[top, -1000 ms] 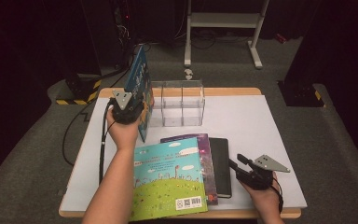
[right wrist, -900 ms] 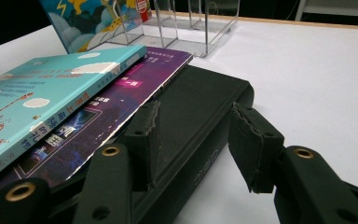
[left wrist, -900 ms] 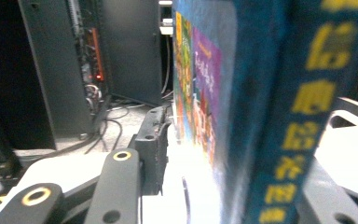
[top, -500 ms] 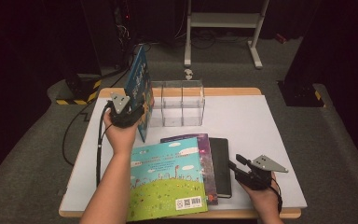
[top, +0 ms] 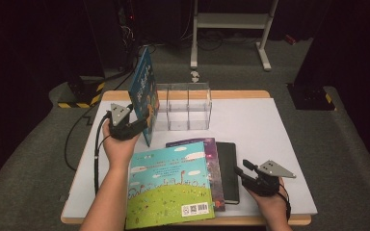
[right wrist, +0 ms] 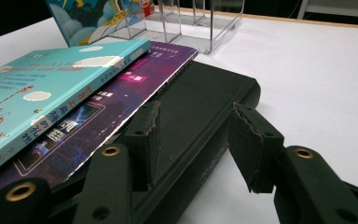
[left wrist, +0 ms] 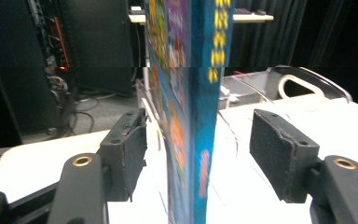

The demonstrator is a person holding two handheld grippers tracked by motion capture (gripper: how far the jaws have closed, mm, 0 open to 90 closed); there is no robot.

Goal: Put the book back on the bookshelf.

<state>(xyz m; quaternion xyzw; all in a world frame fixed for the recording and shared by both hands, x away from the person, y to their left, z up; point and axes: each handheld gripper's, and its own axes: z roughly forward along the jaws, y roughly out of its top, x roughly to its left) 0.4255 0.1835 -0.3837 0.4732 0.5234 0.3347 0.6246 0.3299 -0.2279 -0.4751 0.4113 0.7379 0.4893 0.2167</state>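
Standing upright at the table's ten o'clock, the blue picture book (top: 143, 94) is leaning against the left end of the clear acrylic rack (top: 183, 107). The left gripper (top: 142, 122) is sitting around its lower edge; its jaws have just been opening, pads (left wrist: 126, 151) now clear of both covers. At six o'clock, a turquoise book (top: 169, 185) is lying atop a purple book (top: 211, 159) and a black notebook (top: 229, 168). The right gripper (top: 243, 174), at four o'clock, is straddling the notebook's corner, jaws partly open, gripping nothing.

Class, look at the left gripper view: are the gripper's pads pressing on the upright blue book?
No. The blue book stands between the left gripper pads with gaps on both sides.
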